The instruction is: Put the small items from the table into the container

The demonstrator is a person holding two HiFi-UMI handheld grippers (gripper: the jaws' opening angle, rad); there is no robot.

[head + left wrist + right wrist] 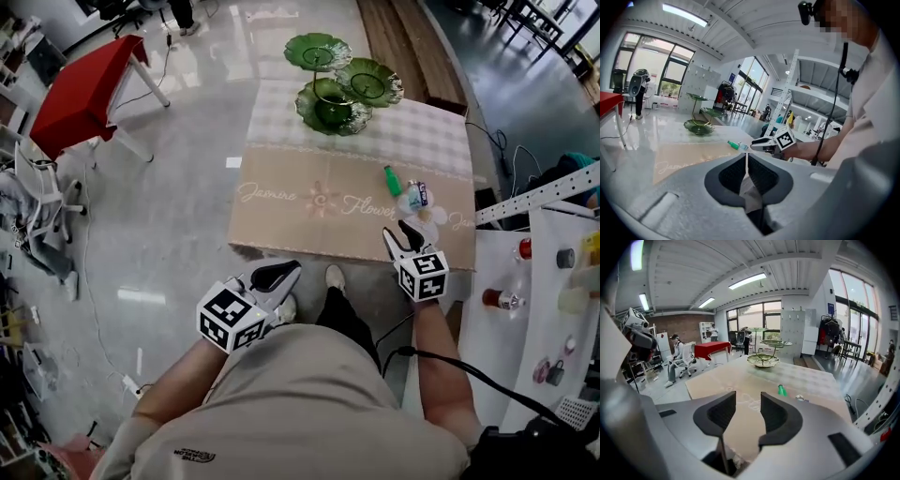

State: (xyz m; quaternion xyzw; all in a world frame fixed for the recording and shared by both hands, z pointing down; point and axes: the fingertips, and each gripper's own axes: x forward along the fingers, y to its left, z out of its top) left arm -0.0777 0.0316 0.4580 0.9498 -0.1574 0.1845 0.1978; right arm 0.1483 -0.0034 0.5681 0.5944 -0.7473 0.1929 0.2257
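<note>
Two grippers: your left gripper (746,160) and right gripper (746,401) are both at the near edge of the table (255,246).
Left jaws: pressed together, with nothing between them.
Left gripper's place: in the head view it sits just off the table's near edge, over the floor (187,216), and it is well apart from the small items.
Right jaws: standing apart, and only the beige cloth (740,380) shows through the gap, so you grip nothing.
Right gripper's place: in the head view its tips reach over the near edge on the right side, just short of the small items.
Green bottle (392,180): lying on the cloth, the farthest of the cluster from you.
Clear bottle (418,194): it has a blue label and lies just beside the green bottle.
Pale item (431,216): on the cloth nearest your right gripper's tips; too small to tell what it is.
Green tiered dish stand (334,105): at the table's far end, well apart from the items, and nothing shows in its dishes.
</note>
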